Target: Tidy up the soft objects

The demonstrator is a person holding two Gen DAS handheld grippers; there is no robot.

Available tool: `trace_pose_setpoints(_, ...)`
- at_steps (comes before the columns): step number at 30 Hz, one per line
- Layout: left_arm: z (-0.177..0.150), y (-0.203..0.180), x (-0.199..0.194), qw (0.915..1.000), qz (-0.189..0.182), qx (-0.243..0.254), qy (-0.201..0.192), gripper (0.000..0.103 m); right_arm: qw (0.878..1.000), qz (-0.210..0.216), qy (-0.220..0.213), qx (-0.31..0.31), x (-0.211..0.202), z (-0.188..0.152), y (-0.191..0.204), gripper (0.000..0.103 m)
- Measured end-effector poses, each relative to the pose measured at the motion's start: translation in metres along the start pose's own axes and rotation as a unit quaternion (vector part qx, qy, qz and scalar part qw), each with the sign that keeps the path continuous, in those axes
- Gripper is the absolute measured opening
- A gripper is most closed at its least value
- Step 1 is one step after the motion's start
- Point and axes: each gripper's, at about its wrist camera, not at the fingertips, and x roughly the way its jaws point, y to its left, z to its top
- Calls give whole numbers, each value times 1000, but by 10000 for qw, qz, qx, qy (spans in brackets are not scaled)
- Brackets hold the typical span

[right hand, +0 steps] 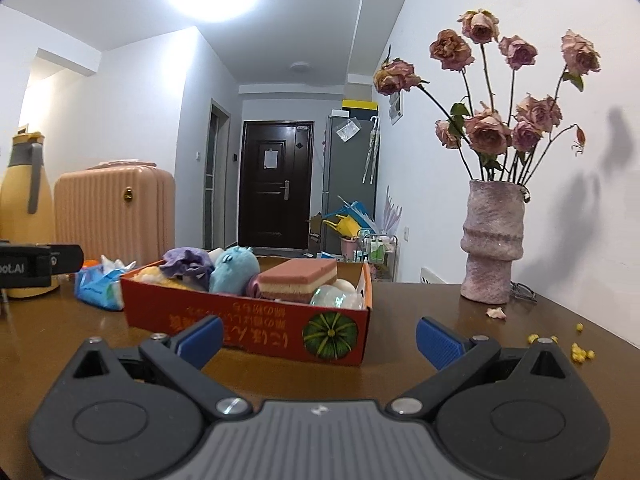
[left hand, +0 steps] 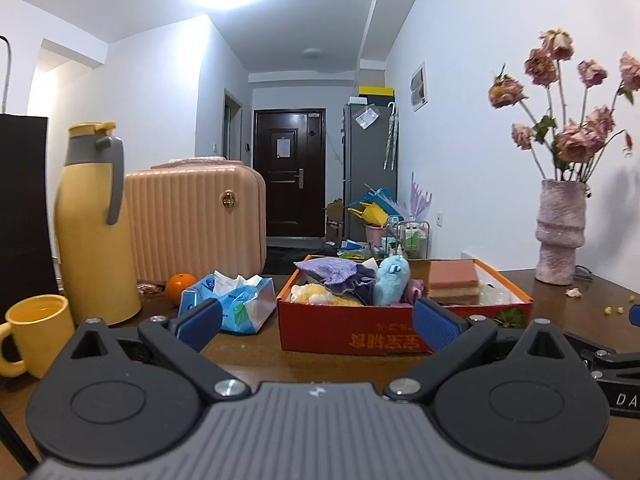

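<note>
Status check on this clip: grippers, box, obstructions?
Left gripper open, empty. Right gripper open, empty. Red box holds soft items. Nothing between grippers and box.

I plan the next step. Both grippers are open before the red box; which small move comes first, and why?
Probably ease the left gripper forward over the red box toward the blue plush toy: it stands tallest, unobstructed, and both grippers hold nothing.

A home: entrance door (left hand: pixel 289 172), fridge (left hand: pixel 370 168), pink suitcase (left hand: pixel 196 220), vase of dried roses (right hand: pixel 493 240).
</note>
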Motion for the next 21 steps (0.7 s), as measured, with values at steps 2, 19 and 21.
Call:
trace_pose_setpoints(2,-1,2,-17,10000,-6,-53,49,103,10000,27,18,53,-15,-1,-2,103)
trace_pose_setpoints(19,-34,0,-114,9992,-323,70,237,103,9991,59,58,422,-138,-14,-33,103)
trace_pose_setpoints(21,-35,-3,-117,9991,-350,96,241,103,9990,66,74,432,-144,-16,-35,103)
